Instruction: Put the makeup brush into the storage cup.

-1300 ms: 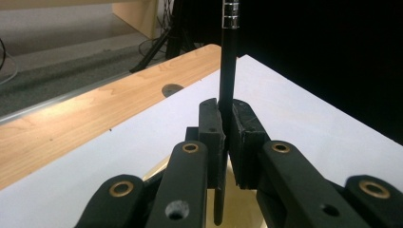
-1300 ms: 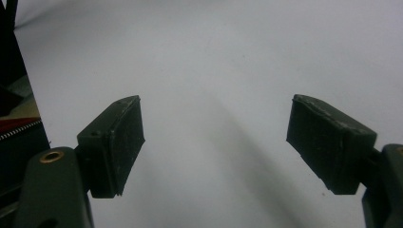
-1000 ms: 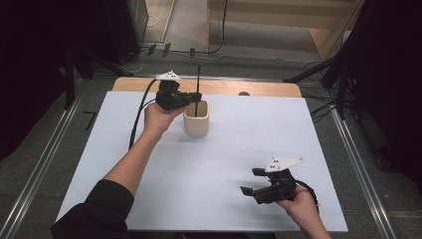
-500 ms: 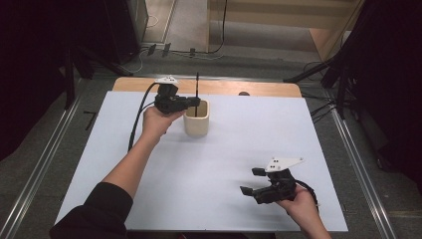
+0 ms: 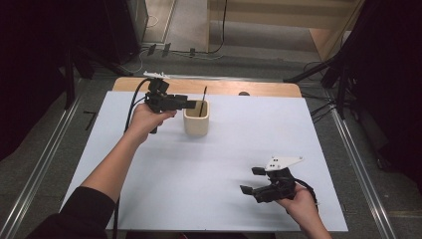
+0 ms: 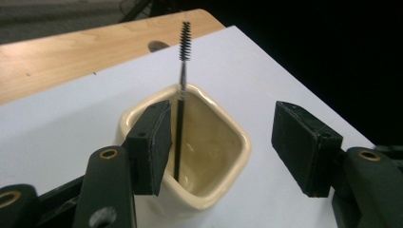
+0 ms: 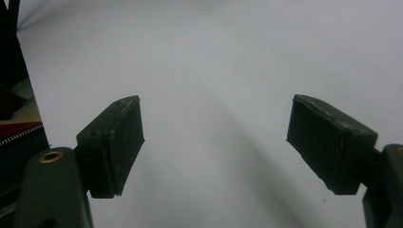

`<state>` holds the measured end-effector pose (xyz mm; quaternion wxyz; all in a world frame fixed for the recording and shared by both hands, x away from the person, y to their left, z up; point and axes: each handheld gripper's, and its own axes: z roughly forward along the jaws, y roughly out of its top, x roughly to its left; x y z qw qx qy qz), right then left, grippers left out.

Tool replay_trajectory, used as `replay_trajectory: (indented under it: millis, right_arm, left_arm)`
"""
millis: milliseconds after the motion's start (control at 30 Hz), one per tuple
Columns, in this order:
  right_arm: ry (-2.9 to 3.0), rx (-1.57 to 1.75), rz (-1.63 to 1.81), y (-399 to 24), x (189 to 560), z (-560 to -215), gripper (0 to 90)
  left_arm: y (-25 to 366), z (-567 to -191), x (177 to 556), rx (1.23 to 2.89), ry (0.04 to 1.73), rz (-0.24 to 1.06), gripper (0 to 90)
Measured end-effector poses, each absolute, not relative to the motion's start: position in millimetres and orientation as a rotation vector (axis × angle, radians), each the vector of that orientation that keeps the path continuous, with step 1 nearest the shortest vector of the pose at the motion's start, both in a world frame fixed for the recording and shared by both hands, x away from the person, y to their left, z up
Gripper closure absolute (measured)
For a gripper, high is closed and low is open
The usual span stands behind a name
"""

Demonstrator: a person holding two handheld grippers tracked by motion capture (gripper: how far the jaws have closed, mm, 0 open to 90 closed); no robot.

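A cream square cup [image 5: 196, 122] stands on the white table top [image 5: 199, 179], far of centre. A thin black brush [image 5: 203, 102] with a bristled tip stands in it, leaning on the rim. My left gripper [image 5: 188, 103] hovers level at the cup's left side. In the left gripper view its jaws have just been opening: the brush [image 6: 183, 42] rises between the spread pads [image 6: 154, 142], close to the left one, and neither pad presses on it; the cup [image 6: 214, 161] lies below. My right gripper [image 5: 250, 180] rests open at the near right, with bare table between its pads [image 7: 116, 142].
A wooden strip [image 5: 268, 88] with a dark hole [image 5: 244, 93] runs along the table's far edge. Metal rails [image 5: 45, 164] and cables lie on the floor around the table. A dark stand leg [image 5: 318, 74] is at the back right.
The left gripper's jaws have spread apart and let go of the brush, which now stands free in the cup. The left hand has drawn back a little to the left. The right hand is unchanged.
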<state>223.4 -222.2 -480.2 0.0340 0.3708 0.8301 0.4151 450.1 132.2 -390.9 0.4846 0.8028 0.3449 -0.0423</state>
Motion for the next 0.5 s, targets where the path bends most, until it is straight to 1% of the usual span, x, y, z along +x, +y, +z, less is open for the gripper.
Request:
replay_trajectory:
  millis: [233,500]
  right_arm:
    - [2.540,1.152,1.277,-223.7,223.6,-480.4,20.8]
    - [2.536,1.153,1.270,-223.8,221.1,-479.6,20.6]
  left_arm:
    - [140.8,-384.2,440.6,1.964,0.824,-0.135,39.2]
    - [150.3,-380.5,417.9,1.984,0.785,-0.137,39.2]
